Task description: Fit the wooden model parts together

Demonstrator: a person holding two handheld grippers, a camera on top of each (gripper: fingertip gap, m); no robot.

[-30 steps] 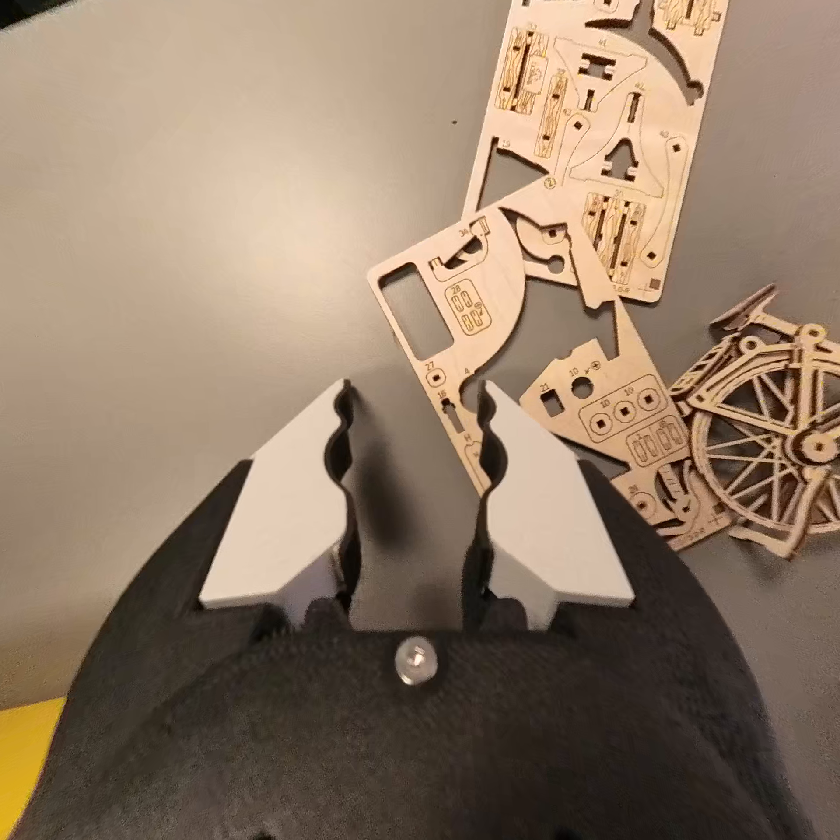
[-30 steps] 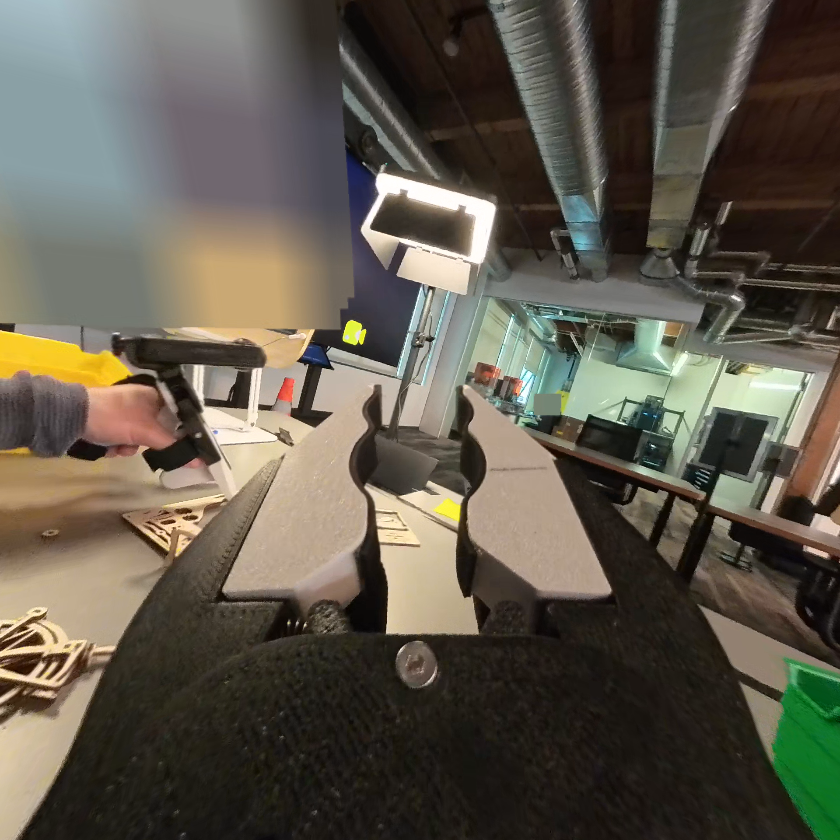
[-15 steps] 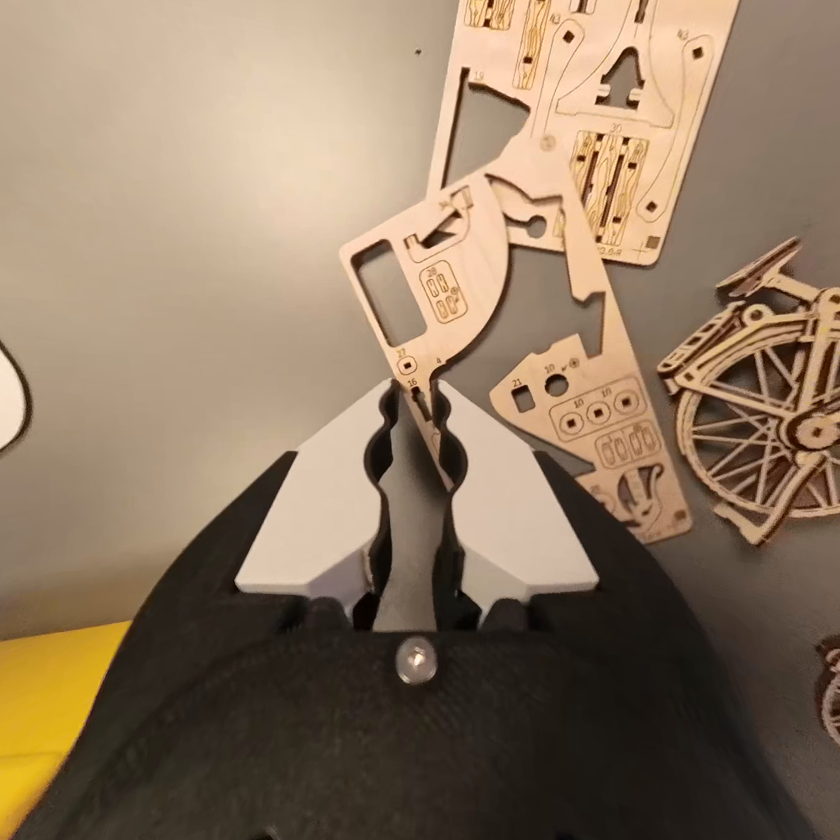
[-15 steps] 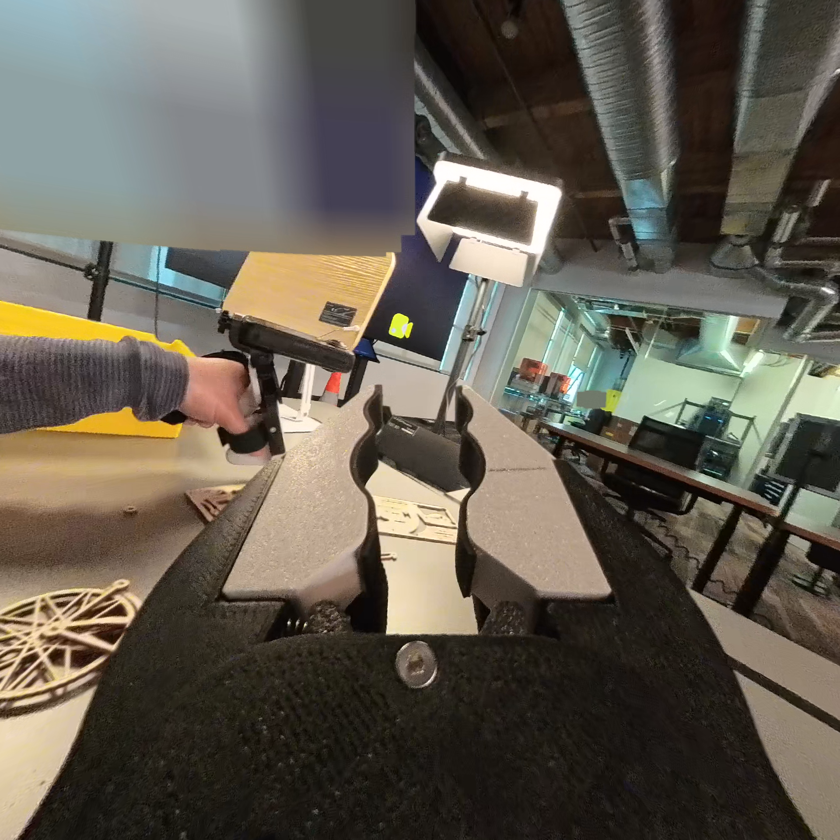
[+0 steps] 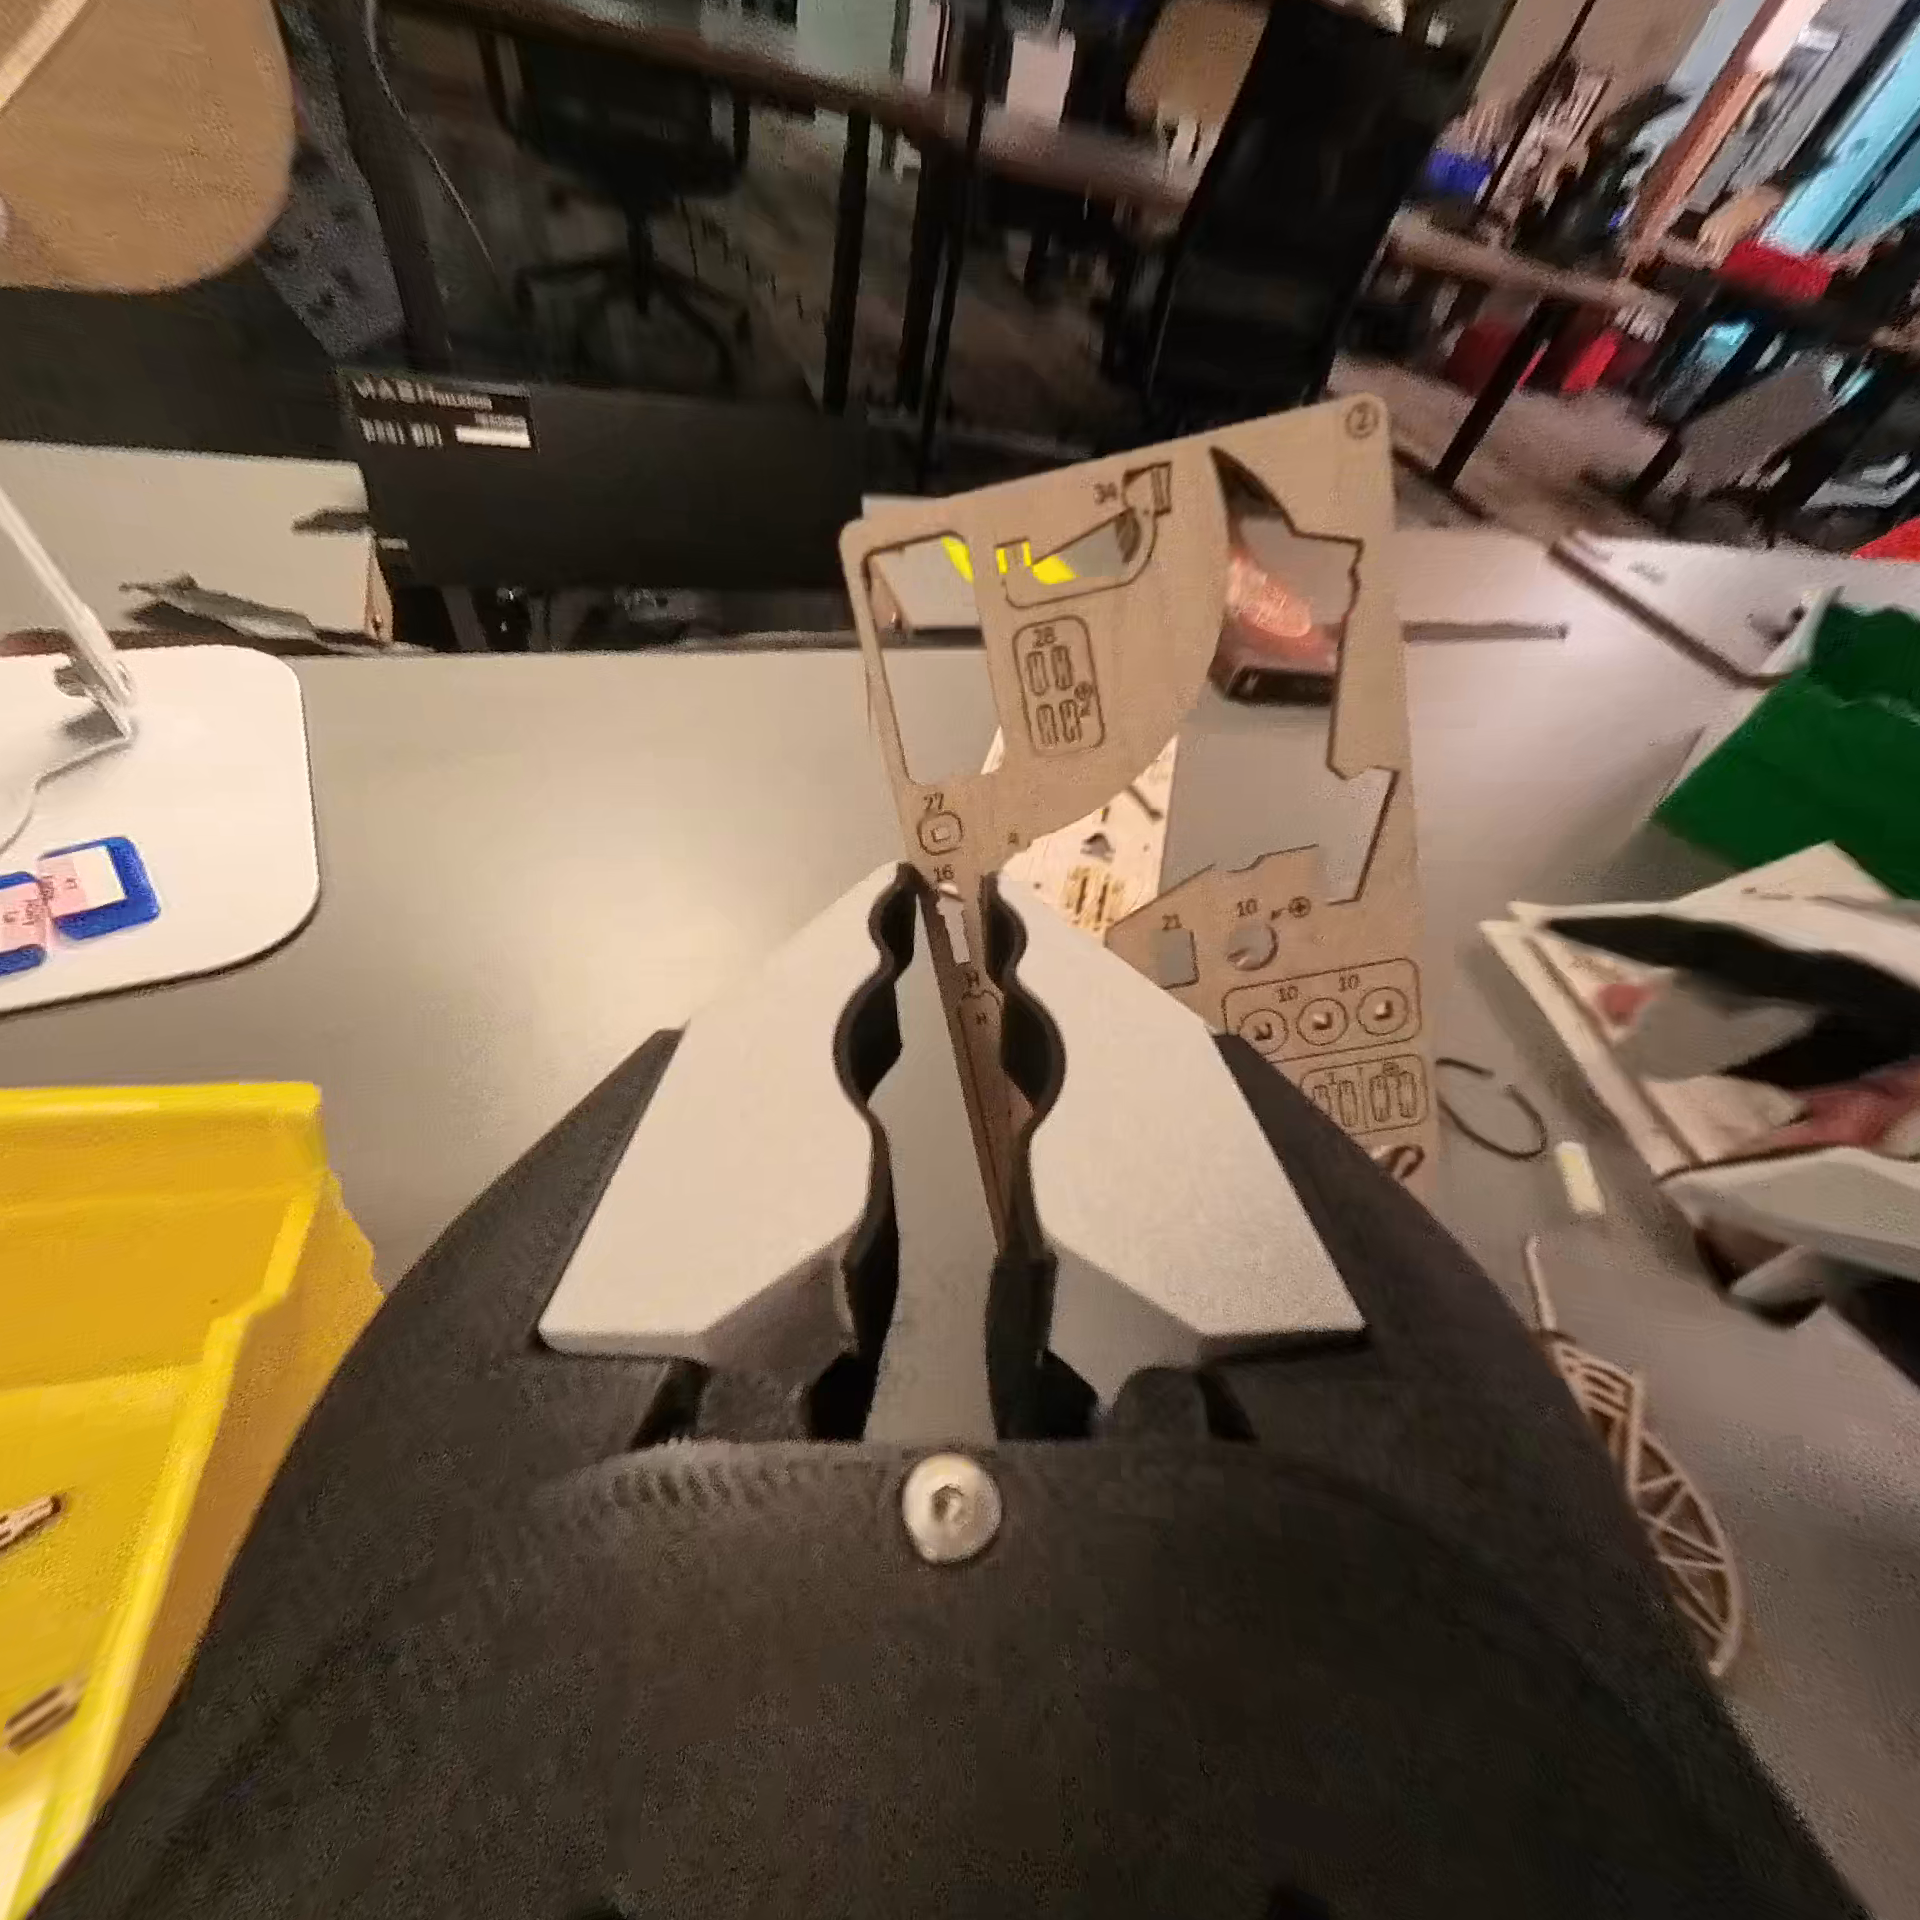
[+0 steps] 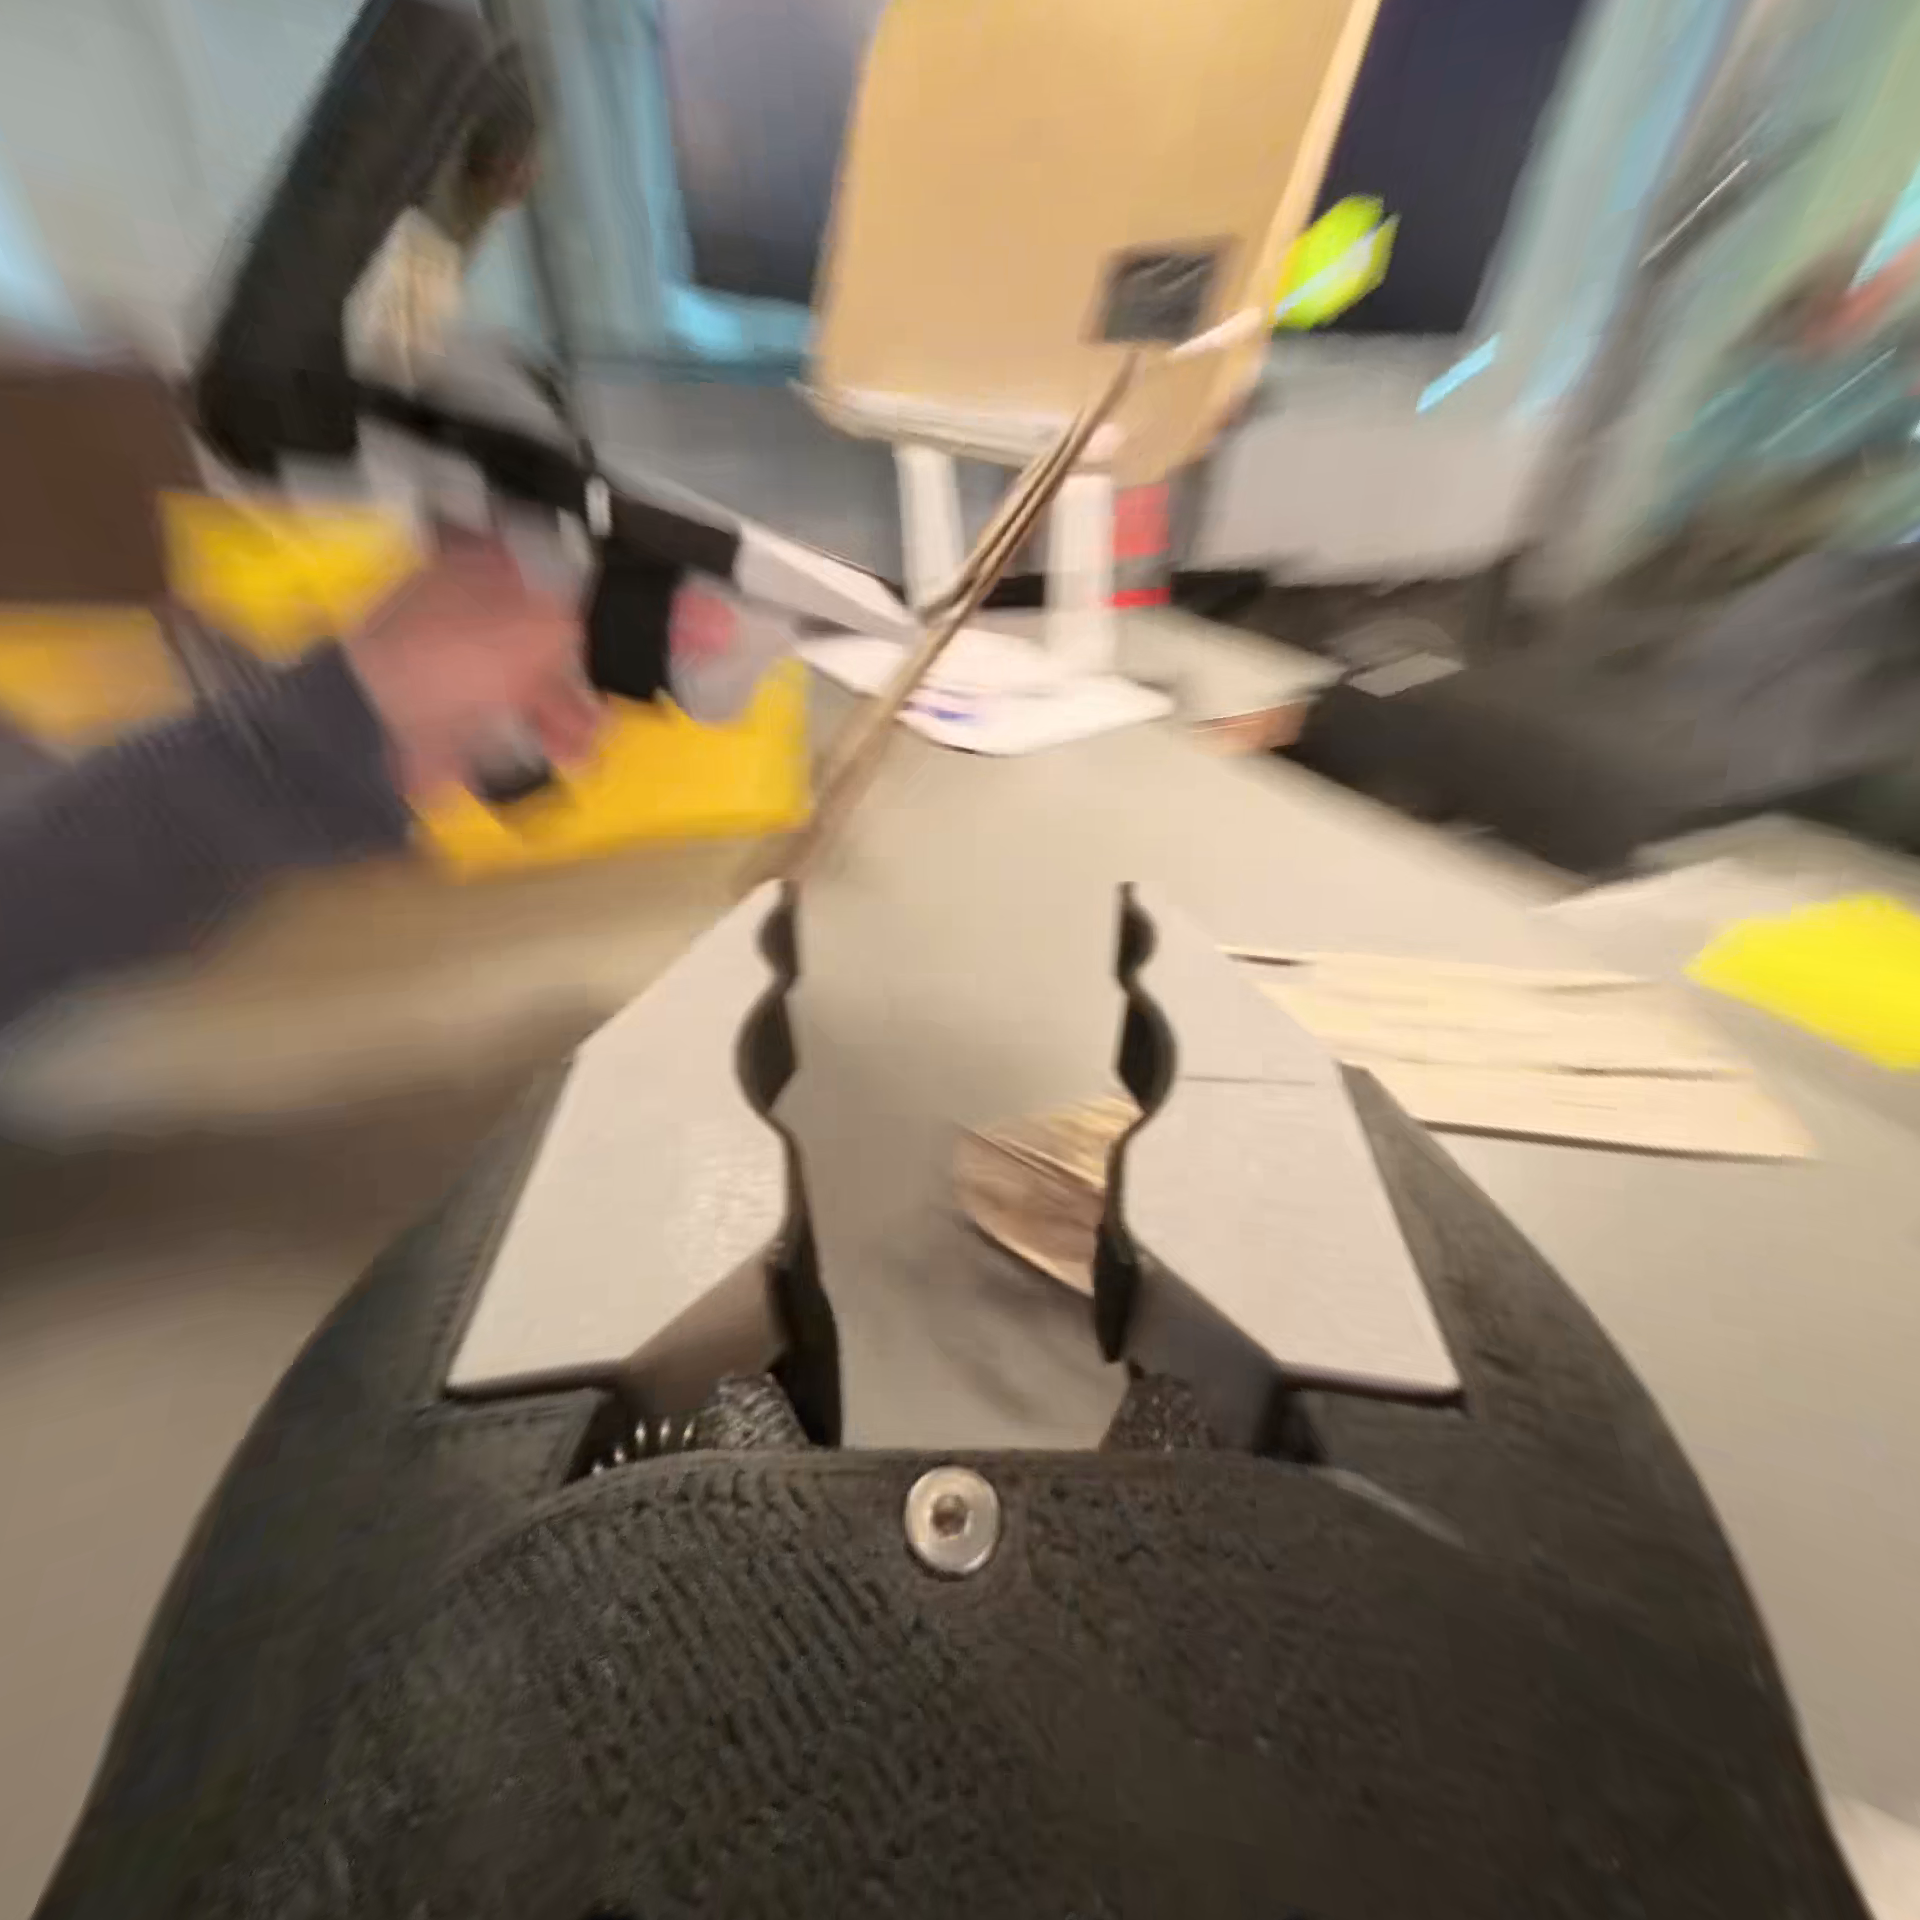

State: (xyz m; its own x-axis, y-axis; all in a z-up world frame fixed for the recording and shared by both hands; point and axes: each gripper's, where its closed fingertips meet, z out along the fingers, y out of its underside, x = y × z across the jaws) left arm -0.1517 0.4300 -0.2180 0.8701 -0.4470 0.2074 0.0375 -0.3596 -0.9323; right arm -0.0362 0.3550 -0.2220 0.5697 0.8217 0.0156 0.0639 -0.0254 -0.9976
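Lifted off the table (image 5: 582, 790) since earlier, wooden parts sheet (image 5: 1101, 665) upright, clamped in left gripper (image 5: 951, 904), right gripper (image 6: 951, 904) wide, empty.

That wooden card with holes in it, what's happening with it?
A person is building a wooden model with grabbing tongs in each hand. The left tongs are shut on the edge of the wooden sheet and hold it upright above the grey table. The right tongs are open and empty, pointing toward the sheet. Another parts sheet lies flat on the table.
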